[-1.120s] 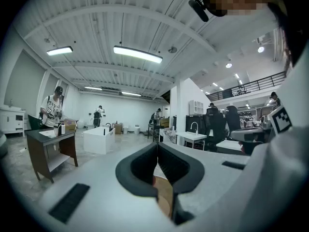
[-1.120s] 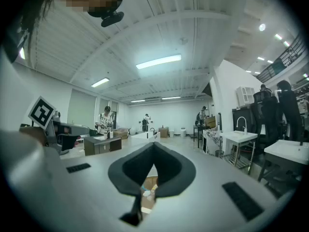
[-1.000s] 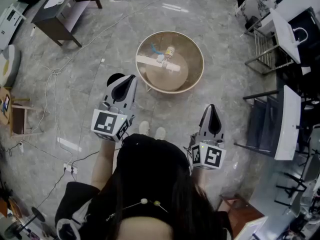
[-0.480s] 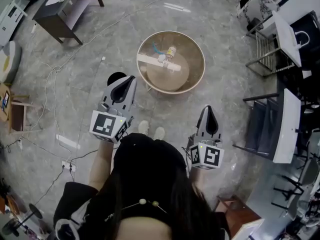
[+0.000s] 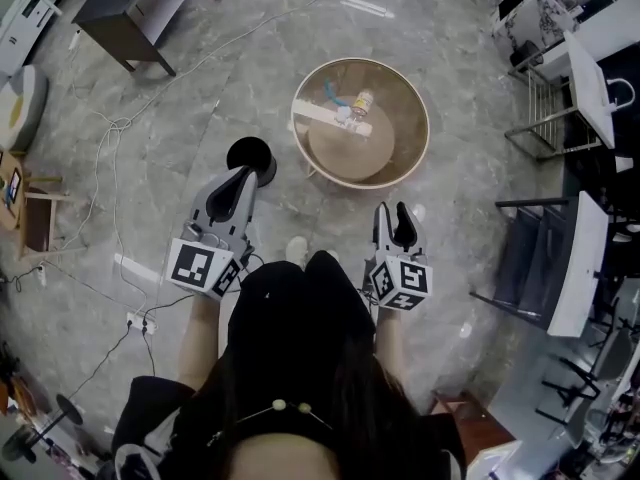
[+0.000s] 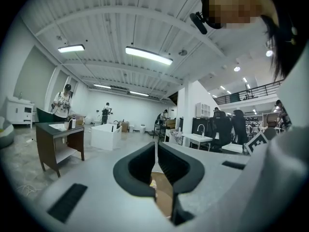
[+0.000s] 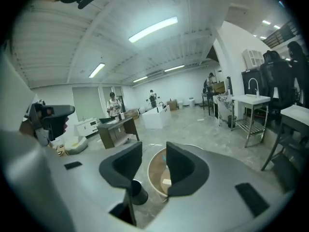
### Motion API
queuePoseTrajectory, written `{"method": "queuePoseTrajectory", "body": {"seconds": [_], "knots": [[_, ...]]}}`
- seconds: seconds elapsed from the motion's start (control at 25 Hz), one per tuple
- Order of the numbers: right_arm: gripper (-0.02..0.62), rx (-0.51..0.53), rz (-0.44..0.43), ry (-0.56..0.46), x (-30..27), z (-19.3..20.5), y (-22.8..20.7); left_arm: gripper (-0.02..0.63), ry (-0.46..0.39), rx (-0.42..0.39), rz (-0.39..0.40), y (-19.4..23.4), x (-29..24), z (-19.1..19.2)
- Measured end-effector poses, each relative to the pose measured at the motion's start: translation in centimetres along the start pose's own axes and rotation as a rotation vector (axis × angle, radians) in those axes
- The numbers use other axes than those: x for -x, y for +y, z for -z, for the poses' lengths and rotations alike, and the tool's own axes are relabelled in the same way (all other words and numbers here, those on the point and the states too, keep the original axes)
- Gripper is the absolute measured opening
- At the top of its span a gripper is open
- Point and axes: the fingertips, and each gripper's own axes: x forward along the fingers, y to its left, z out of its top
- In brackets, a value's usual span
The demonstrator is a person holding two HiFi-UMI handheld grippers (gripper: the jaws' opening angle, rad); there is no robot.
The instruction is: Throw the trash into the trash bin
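The round tan trash bin (image 5: 408,128) stands on the floor ahead of me. Inside it lie a white strip (image 5: 332,118) and a small bottle (image 5: 360,101). My left gripper (image 5: 243,174) is held level to the bin's left, jaws shut with nothing between them; the bin (image 6: 164,192) shows below its tips. To the bin's near right is my right gripper (image 5: 392,211), tilted slightly down. Its jaws have just been opening and stand apart, empty. Between them the bin (image 7: 155,170) shows.
A black round object (image 5: 250,155) sits on the floor just left of the bin, also seen as a black round object (image 7: 138,192) under the right jaws. Cables (image 5: 100,158) trail at left. A dark table (image 5: 130,23) is upper left, chairs and racks (image 5: 555,238) at right.
The right gripper has dropped and shifted left toward the bin, and its jaws have parted. The left gripper has moved down and left in the head view, still shut.
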Motion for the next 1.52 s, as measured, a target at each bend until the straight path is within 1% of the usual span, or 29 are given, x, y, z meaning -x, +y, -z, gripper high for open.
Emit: {"method": "queuePoseTrajectory", "body": {"seconds": [0.12,0.2,0.24,0.28,0.32,0.4,0.52,0.64,0.72,0.84,1.04,1.16,1.36,1.44,1.52], "knots": [[0.175,-0.003,0.003,0.032,-2.0,0.5,0.2,0.008,0.008,0.027,-0.013,1.5,0.4,0.4],[0.191,0.009,0.01,0.054,-3.3,0.9,0.1,0.014,0.032,0.039,-0.016,2.2,0.3,1.2],[0.198,0.019,0.016,0.065,-4.1,1.1,0.1,0.052,0.05,0.05,-0.01,2.5,0.0,1.7],[0.208,0.028,0.021,0.075,-4.9,1.3,0.1,0.112,0.069,0.061,-0.001,2.7,-0.3,2.2],[0.216,0.032,0.025,0.084,-5.8,1.5,0.1,0.127,0.083,0.07,0.009,3.0,-0.6,2.6],[0.213,0.027,0.027,0.1,-7.7,1.9,-0.2,0.127,0.095,0.073,0.021,3.5,-1.5,2.8],[0.22,0.008,0.038,0.146,-10.9,3.0,-1.2,0.127,0.11,0.071,0.018,4.3,-3.3,2.9],[0.261,-0.038,0.039,0.222,-14.8,4.8,-2.8,0.127,0.123,0.075,0.0,5.2,-5.7,2.6],[0.267,-0.068,0.038,0.271,-17.5,6.0,-3.8,0.127,0.127,0.067,-0.021,6.0,-7.4,2.2],[0.273,-0.083,0.051,0.333,-21.7,7.5,-5.1,0.127,0.139,0.051,-0.067,7.8,-10.0,1.8],[0.288,-0.09,0.085,0.435,-28.3,10.6,-7.6,0.127,0.141,0.095,-0.147,10.1,-13.7,2.2],[0.287,-0.079,0.104,0.5,-31.8,12.8,-8.7,0.127,0.16,0.116,-0.194,11.3,-14.6,3.3],[0.29,-0.075,0.151,0.584,-36.2,16.7,-10.0,0.127,0.231,0.195,-0.259,13.3,-14.4,6.8],[0.293,-0.078,0.165,0.621,-37.6,18.9,-10.3,0.127,0.254,0.208,-0.266,13.8,-14.3,8.1],[0.301,-0.096,0.184,0.656,-38.9,21.5,-10.5,0.127,0.275,0.21,-0.257,13.9,-14.2,9.1]]}}
